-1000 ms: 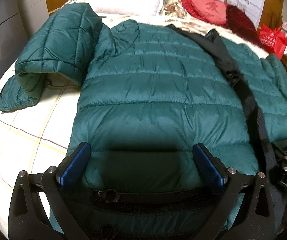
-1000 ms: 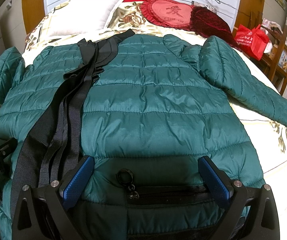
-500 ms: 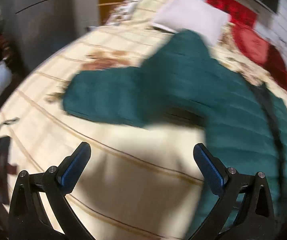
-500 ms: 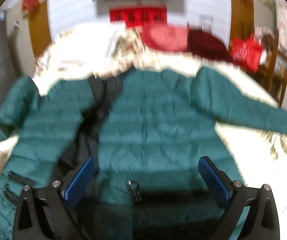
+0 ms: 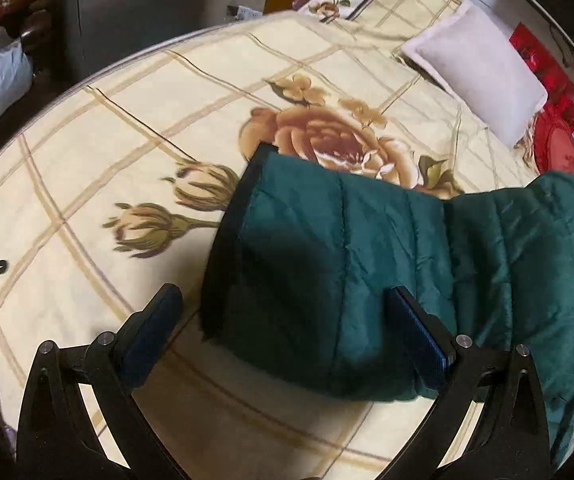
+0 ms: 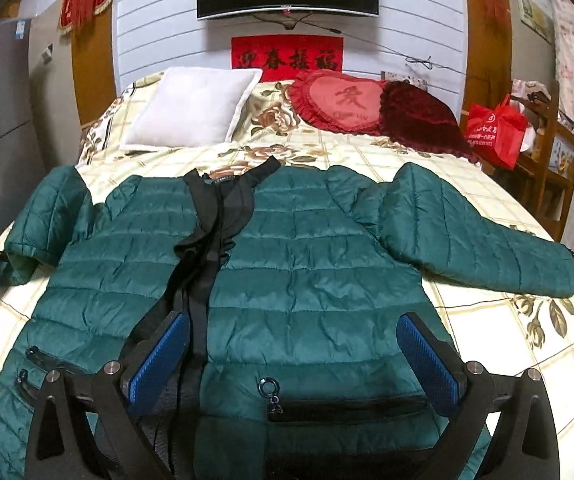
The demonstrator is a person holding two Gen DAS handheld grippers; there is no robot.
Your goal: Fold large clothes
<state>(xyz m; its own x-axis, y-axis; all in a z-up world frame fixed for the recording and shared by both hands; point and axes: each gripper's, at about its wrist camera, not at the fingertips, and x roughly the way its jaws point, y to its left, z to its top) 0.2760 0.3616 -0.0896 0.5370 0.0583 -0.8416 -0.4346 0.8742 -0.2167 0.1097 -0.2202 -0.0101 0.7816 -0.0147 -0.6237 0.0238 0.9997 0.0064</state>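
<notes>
With the green jacket [image 6: 295, 280] spread front-up on the bed [image 6: 507, 344], the left tool [image 5: 287, 320] has swung from its hem to the left sleeve's cuff [image 5: 243, 248], jaws apart, ready to fold inward, while the right tool [image 6: 291, 356] hovers apart over the hem.

Left tongs [image 5: 283, 332] swung (jaws wide) to the sleeve [image 5: 327, 264].

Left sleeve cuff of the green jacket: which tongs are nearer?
Left. The left tongs sit open right at the sleeve cuff, straddling it. The right tongs hover open over the jacket hem, well away from it.
</notes>
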